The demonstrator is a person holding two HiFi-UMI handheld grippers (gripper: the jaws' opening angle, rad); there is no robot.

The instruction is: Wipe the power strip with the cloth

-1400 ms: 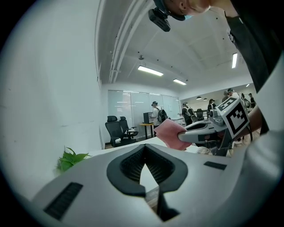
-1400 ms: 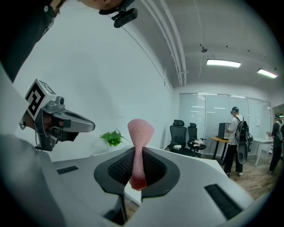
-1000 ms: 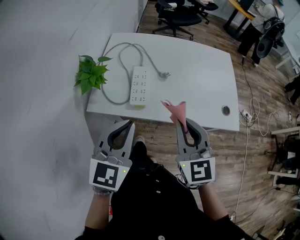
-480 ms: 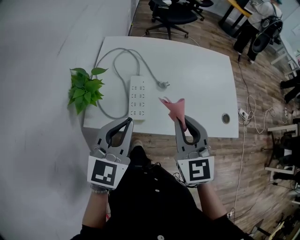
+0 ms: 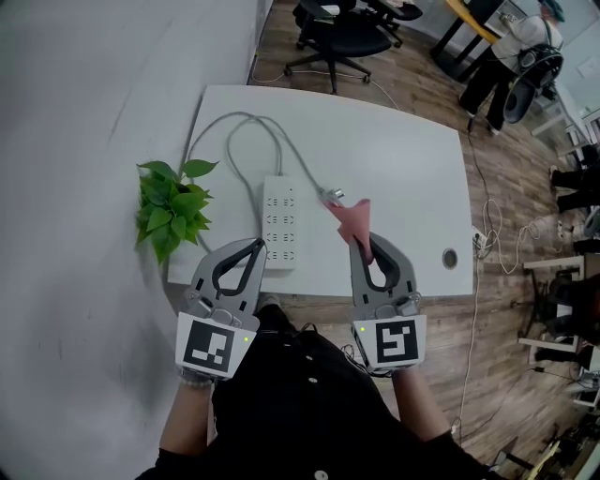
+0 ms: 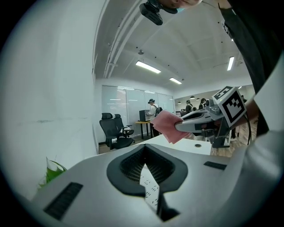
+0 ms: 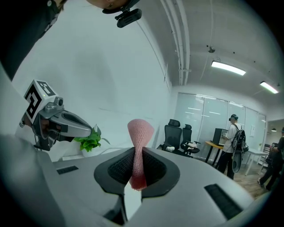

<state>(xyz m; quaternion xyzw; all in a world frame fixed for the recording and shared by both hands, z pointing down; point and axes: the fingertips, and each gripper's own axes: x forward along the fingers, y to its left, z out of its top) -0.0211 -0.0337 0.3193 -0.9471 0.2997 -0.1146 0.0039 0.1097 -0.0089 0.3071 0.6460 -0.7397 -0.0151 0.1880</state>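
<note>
A white power strip (image 5: pixel 278 222) lies lengthwise near the front left of the white table (image 5: pixel 403 178), its grey cable (image 5: pixel 246 141) looping behind it and its plug (image 5: pixel 334 196) lying to its right. My right gripper (image 5: pixel 362 241) is shut on a pink cloth (image 5: pixel 352 218), held in the air over the table's front edge, right of the strip. The right gripper view has the cloth (image 7: pixel 140 146) pinched upright between the jaws. My left gripper (image 5: pixel 256 246) is shut with nothing in it, near the strip's near end. The strip (image 6: pixel 148 188) peeks through its jaw opening.
A small green plant (image 5: pixel 173 208) stands at the table's left edge. A round cable hole (image 5: pixel 450 258) sits near the front right corner. Black office chairs (image 5: pixel 342 28) stand behind the table, and a person (image 5: pixel 506 56) stands at the far right. Cables trail on the wooden floor (image 5: pixel 497 244).
The head view has shifted so the table sits closer and lower in the picture. Both grippers now reach the table's front edge, the cloth still held in the right one.
</note>
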